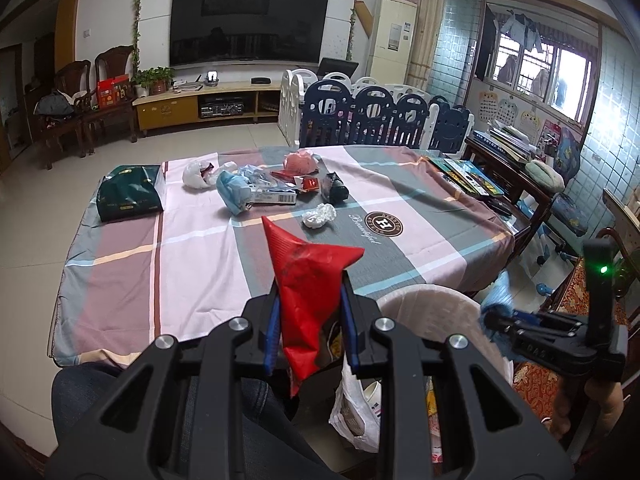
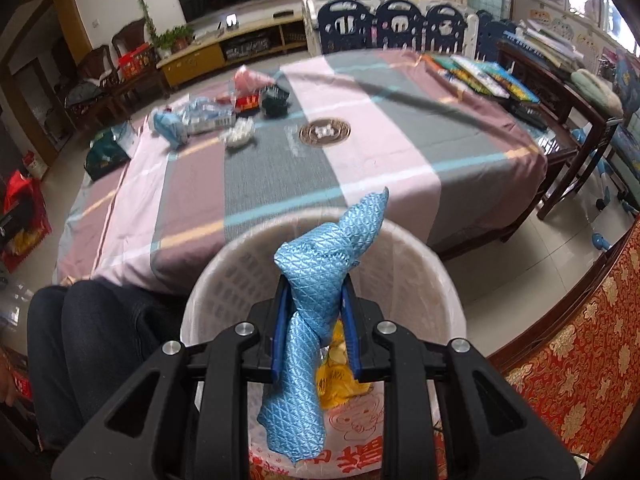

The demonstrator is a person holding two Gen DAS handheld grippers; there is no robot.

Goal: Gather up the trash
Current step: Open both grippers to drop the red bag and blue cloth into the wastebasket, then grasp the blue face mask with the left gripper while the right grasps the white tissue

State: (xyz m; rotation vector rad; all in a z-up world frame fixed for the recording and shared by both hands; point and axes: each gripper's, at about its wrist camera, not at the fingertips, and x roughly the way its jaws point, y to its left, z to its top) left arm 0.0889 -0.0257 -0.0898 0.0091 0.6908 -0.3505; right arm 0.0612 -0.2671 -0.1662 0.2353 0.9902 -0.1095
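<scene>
My right hand-held gripper (image 2: 316, 316) squeezes a blue wrapper (image 2: 316, 292) over the bin (image 2: 208, 280); let go next. My left hand-held gripper (image 1: 310, 312) pinches a red wrapper (image 1: 308, 272), bin at 3 o'clock.

The left hand-held gripper (image 1: 308, 300) pointed forward, its two blue-padded fingers (image 1: 271, 332) drawn in and clamped on a red wrapper (image 1: 308, 276). The right hand-held gripper (image 2: 316, 312) pointed forward and downward, its fingers (image 2: 280, 320) pressed in against a blue wrapper (image 2: 316, 280). In the left wrist view the right hand-held gripper (image 1: 496, 320) lay sideways at the right, the person's hand (image 1: 600, 404) gripping its handle below
</scene>
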